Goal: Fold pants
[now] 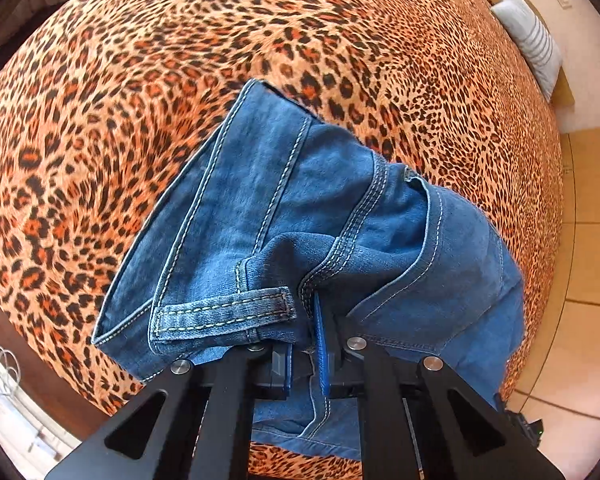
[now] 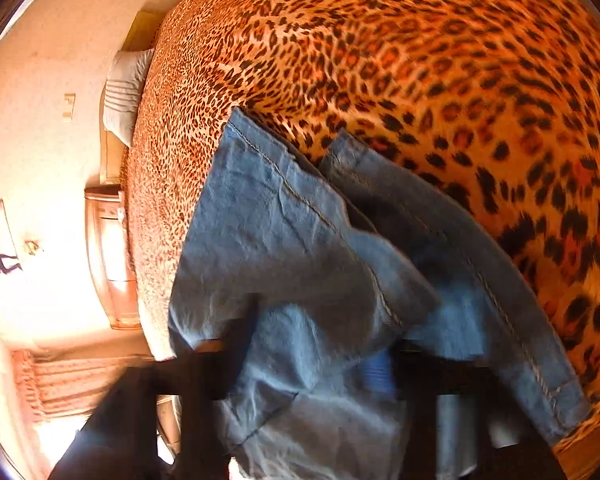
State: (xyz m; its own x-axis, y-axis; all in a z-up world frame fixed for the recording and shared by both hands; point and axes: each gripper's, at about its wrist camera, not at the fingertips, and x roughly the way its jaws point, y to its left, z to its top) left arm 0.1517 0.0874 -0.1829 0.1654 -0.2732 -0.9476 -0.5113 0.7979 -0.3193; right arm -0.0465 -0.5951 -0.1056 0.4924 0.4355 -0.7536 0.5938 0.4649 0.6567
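Observation:
Blue denim pants (image 1: 300, 216) hang from my left gripper (image 1: 306, 356), which is shut on the waistband near a belt loop (image 1: 224, 314), above a leopard-print bed (image 1: 180, 80). In the right wrist view the leg ends of the pants (image 2: 300, 240) drape over my right gripper (image 2: 380, 372), which is shut on the denim; its blue pad shows blurred between the cloth folds. Both pant hems point away over the bed (image 2: 460, 80). Much of both grippers' fingers is hidden by cloth.
A white striped pillow (image 1: 532, 40) lies at the head of the bed, also seen in the right wrist view (image 2: 124, 88). A wooden nightstand (image 2: 114, 256) stands by the bed's edge. Tiled floor (image 1: 588, 240) lies beside the bed.

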